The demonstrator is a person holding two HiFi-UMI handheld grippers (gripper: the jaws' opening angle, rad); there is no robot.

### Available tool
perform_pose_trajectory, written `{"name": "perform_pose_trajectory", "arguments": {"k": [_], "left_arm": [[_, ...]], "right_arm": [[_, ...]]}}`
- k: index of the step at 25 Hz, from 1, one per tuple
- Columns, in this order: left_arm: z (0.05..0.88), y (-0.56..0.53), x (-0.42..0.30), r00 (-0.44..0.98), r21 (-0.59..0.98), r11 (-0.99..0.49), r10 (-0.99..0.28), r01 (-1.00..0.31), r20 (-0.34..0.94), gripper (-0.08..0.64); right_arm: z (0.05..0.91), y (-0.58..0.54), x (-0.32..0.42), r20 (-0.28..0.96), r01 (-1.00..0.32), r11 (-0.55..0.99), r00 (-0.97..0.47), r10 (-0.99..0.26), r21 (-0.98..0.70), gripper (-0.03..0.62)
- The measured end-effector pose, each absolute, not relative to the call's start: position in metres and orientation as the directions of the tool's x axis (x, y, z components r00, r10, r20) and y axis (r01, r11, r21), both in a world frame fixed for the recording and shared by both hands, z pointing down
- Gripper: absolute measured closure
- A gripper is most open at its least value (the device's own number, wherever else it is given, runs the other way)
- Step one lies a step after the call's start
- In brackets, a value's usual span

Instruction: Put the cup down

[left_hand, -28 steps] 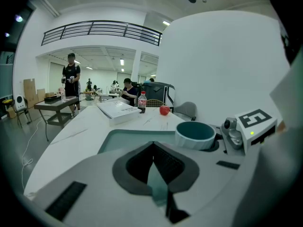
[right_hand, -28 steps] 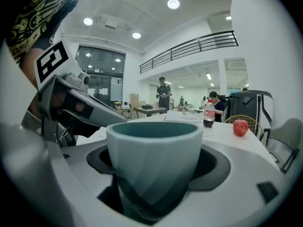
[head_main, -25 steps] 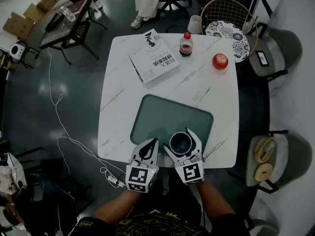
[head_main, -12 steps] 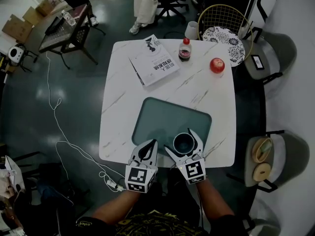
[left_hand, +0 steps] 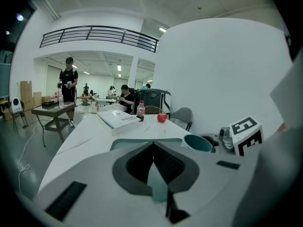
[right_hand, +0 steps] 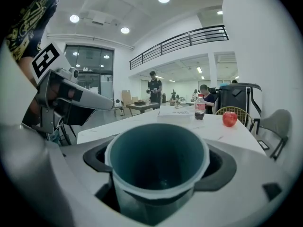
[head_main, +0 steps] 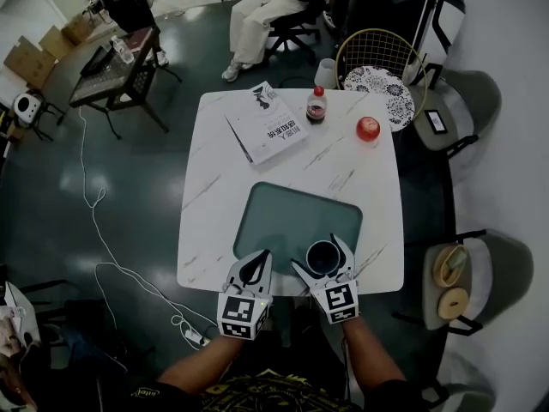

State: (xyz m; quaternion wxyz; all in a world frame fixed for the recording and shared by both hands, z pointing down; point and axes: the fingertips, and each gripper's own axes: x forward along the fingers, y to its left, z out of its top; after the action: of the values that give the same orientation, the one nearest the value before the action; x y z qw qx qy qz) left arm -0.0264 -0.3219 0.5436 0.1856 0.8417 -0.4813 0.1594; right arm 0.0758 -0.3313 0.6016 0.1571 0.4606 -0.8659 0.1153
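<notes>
- noting the right gripper (head_main: 319, 253) with its jaws spread wide, having just been opening. the cup (head_main: 322, 257) stands upright between them. a dark gap shows on each side of its wall in the right gripper view, so i judge it released rather than gripped.
- cup sits over the near right part of the teal mat (head_main: 274, 209), close to the near edge of the table (head_main: 214, 144). its base is hidden, so contact with the mat cannot be confirmed.
- left gripper (head_main: 263, 257) hangs just beside, jaws closed together on nothing.
- risk: a skewed pull-back lets a jaw catch the rim, dragging or tipping the cup toward the table edge.
- risk: if the base is not yet seated, the cup drops and may topple.
- risk: the left gripper, so near, could knock the cup while moving off.
</notes>
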Motion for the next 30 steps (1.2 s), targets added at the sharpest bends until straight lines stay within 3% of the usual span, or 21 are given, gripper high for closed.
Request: {"name": "perform_pose_trajectory", "arguments": {"k": [30], "left_arm": [[0.486, -0.286, -0.026, 0.535, 0.126, -0.527, -0.767, -0.840, 0.354, 0.549]], "right_arm": [[0.545, -0.288, 0.108, 0.347, -0.910, 0.414, -0.399, -0.849, -0.032, 0.130]]}}
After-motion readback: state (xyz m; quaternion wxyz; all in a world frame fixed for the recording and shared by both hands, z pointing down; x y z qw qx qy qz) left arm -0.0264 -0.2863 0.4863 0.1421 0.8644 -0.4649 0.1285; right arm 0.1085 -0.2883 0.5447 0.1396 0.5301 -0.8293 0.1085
